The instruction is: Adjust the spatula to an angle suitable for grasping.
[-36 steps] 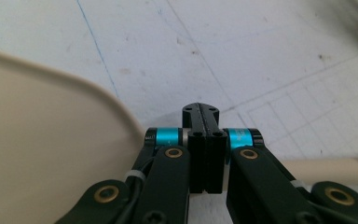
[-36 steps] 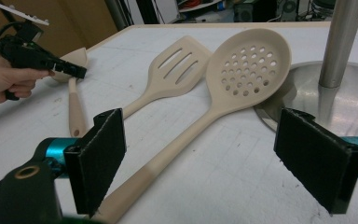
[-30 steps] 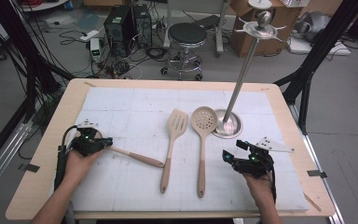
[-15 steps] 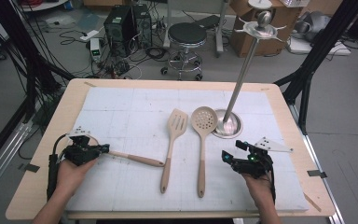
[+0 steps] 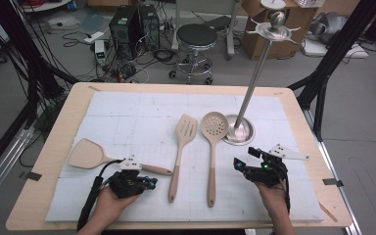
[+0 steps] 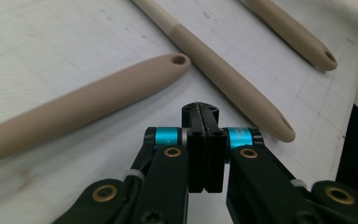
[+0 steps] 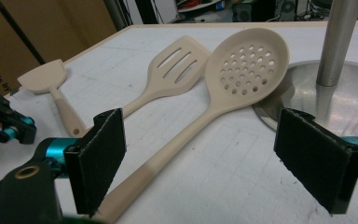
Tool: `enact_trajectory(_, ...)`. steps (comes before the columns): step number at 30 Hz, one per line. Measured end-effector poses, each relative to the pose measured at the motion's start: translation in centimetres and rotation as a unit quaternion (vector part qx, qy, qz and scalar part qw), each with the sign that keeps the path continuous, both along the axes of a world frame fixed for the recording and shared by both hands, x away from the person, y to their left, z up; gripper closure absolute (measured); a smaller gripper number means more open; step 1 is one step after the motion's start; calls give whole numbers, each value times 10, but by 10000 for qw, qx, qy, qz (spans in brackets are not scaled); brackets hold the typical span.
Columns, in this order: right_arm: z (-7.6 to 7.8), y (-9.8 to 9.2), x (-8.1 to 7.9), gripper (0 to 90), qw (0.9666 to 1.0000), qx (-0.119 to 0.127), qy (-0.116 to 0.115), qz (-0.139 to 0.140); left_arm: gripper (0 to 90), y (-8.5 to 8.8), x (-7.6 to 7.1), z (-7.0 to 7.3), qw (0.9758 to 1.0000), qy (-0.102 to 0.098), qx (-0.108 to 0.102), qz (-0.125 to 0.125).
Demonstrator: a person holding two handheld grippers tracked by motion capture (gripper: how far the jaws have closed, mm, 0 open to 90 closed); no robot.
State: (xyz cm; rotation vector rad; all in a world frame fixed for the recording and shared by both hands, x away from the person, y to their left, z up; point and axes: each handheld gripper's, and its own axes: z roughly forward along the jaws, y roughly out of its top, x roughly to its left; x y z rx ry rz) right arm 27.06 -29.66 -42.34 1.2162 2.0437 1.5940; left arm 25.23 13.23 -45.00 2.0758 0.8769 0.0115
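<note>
Spatula (image 5: 89,153) lay flat on the white mat (image 5: 137,117), its handle end pointing toward four o'clock, just beside the left gripper (image 5: 149,183), whose jaws were closed on nothing. Right gripper (image 5: 239,164) stood at the skimmer's (image 5: 213,128) four o'clock, jaws wide apart and empty. Slotted turner (image 5: 186,129) lay between spatula and skimmer.

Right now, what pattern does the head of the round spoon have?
The round spoon has a beige head dotted with small round holes, clearest in the right gripper view.
</note>
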Motion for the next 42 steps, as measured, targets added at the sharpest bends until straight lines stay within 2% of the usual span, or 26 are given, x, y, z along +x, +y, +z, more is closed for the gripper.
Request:
enact_trajectory(1,0,0,0,159,10000,20,17,-9,899,-5,1,-2,10000,21,17,-5)
enact_trajectory(3,-1,-2,0,160,10000,16,9,-24,898,-13,5,-5,9999,-64,100,60)
enact_trajectory(6,0,-3,0,159,10000,50,2,-47,898,-23,11,-11,9999,-64,78,138)
enact_trajectory(11,0,-3,0,160,10000,45,7,-34,899,-31,20,-13,9993,-69,10,358)
enact_trajectory(15,0,0,1,159,10000,9,14,-19,899,-42,27,-12,9988,-169,138,427)
enact_trajectory(19,0,-1,2,160,10000,42,-2,-26,900,-47,36,-12,9986,-174,107,496)
enact_trajectory(23,0,-1,2,159,10000,52,10,-30,900,-49,48,-13,9972,-196,82,717)
enact_trajectory(27,1,-1,2,160,10000,69,-12,-6,900,-49,61,-11,9951,-411,315,845)
enact_trajectory(29,1,-2,2,160,10000,75,-23,-10,900,-48,68,-8,9941,-419,297,954)
enact_trajectory(31,1,-2,2,160,10000,75,-37,-16,900,-45,75,-7,9941,-323,246,1009)
enact_trajectory(33,1,-3,1,160,10000,87,-7,-34,900,-41,81,-8,9925,-314,261,1154)
enact_trajectory(34,1,-3,1,160,10000,87,-7,-34,900,-38,83,-9,9926,-291,164,1168)
enact_trajectory(35,1,-3,0,160,10000,83,-39,-38,900,-37,84,-9,9926,-255,134,1183)
enact_trajectory(37,1,-4,0,160,9999,91,-6,-47,900,-38,83,-8,9929,-322,260,1118)
enact_trajectory(38,1,-4,0,160,9999,91,-6,-47,900,-37,83,-8,9930,-334,259,1105)
enact_trajectory(41,0,-3,0,160,10000,50,-31,-44,900,-35,85,-9,9918,-222,73,1254)
enact_trajectory(42,1,-3,0,160,10000,51,-17,-54,900,-33,85,-9,9918,-198,81,1260)
